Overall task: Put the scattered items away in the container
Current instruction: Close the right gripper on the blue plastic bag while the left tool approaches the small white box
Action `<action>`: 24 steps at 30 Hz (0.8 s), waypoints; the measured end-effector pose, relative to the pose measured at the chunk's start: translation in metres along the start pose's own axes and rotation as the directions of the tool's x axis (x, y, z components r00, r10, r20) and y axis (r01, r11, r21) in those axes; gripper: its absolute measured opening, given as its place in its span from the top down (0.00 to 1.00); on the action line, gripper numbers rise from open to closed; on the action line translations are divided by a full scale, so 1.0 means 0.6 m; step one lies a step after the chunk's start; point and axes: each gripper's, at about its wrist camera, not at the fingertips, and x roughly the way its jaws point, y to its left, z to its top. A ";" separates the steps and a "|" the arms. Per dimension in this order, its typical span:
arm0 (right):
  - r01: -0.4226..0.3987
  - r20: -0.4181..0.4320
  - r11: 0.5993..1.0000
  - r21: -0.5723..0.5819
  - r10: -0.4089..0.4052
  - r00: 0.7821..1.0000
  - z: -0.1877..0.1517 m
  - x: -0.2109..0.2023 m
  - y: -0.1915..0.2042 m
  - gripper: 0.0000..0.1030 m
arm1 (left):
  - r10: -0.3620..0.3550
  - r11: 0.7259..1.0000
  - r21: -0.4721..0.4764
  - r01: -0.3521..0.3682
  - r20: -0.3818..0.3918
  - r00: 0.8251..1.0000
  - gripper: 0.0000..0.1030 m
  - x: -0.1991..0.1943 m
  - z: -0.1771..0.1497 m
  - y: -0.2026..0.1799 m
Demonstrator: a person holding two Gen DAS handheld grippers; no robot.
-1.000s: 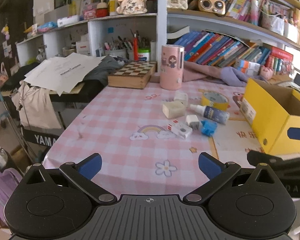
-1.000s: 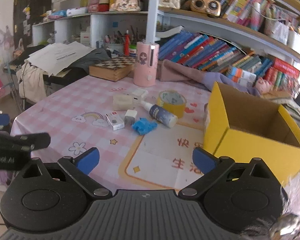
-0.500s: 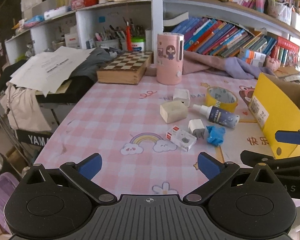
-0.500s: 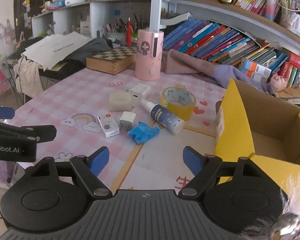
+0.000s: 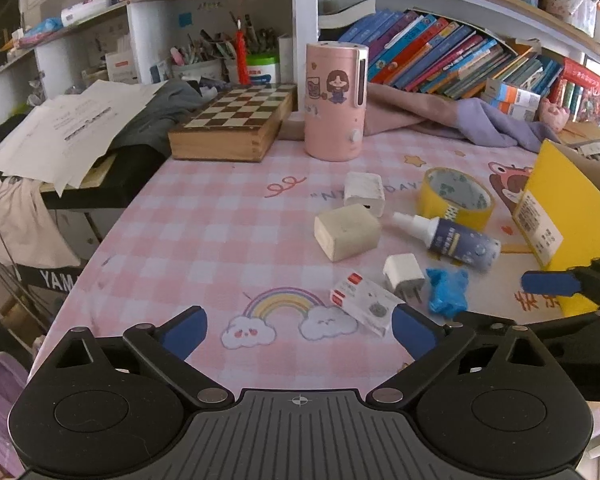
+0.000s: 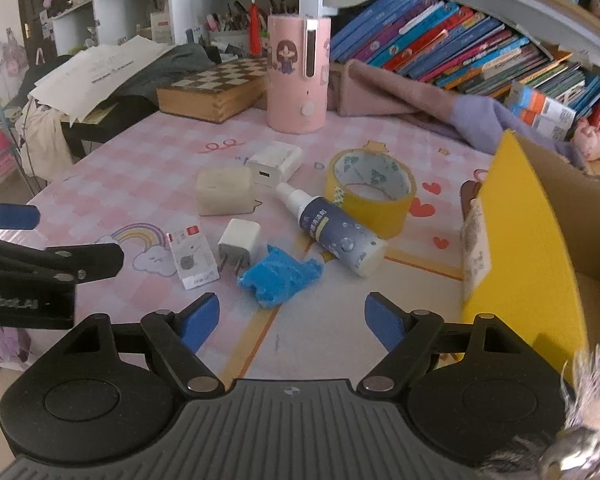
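Worktop w/ pink checked cloth, cluttered; nothing packed yet, judging by the scatter. Yellow box, the container, stands open-topped at the right edge, its near wall just beside the pile. Tape roll lies flat near the box: stiff, light, prob. easiest pinched across its wall. Spray bottle lies on its side, touching the roll; smooth and round, likely to slip, so take it mid-body. Cream block looks firm; take it across the flat sides. White charger sits just behind it, hard shell, squared faces good for a pinch. Small card packet lies flat beside a small plug; the packet is thin, so catch it by an edge. Crumpled blue glove is nearest the right tongs; soft, squashy, any bunched fold will do.

Right tongs angled down toward the worktop, jaws closing w/ nothing between them, glove just ahead. Left tongs also pitched down, jaws wide apart and empty, hovering over the rainbow print w/ the packet by the right-hand tip.
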 end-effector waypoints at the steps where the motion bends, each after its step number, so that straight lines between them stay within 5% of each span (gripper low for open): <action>1: -0.004 -0.008 1.000 0.000 0.004 1.000 0.004 0.009 0.000 0.26 | 0.004 1.000 -0.001 -0.004 -0.006 1.000 0.03 0.005 0.002 0.002; 10: -0.028 -0.056 0.999 0.015 0.029 0.998 0.026 0.069 -0.007 0.34 | -0.008 1.000 0.006 0.008 -0.050 0.999 0.04 0.043 0.011 -0.001; 16: -0.011 -0.092 0.999 0.039 0.014 0.996 0.030 0.081 -0.026 0.53 | -0.052 0.998 0.029 0.054 -0.069 0.996 0.04 0.067 0.019 -0.018; 24: 0.020 -0.090 0.999 0.035 -0.017 0.996 0.031 0.075 -0.044 0.59 | -0.078 0.981 0.170 0.097 -0.111 0.991 0.10 0.116 0.019 -0.056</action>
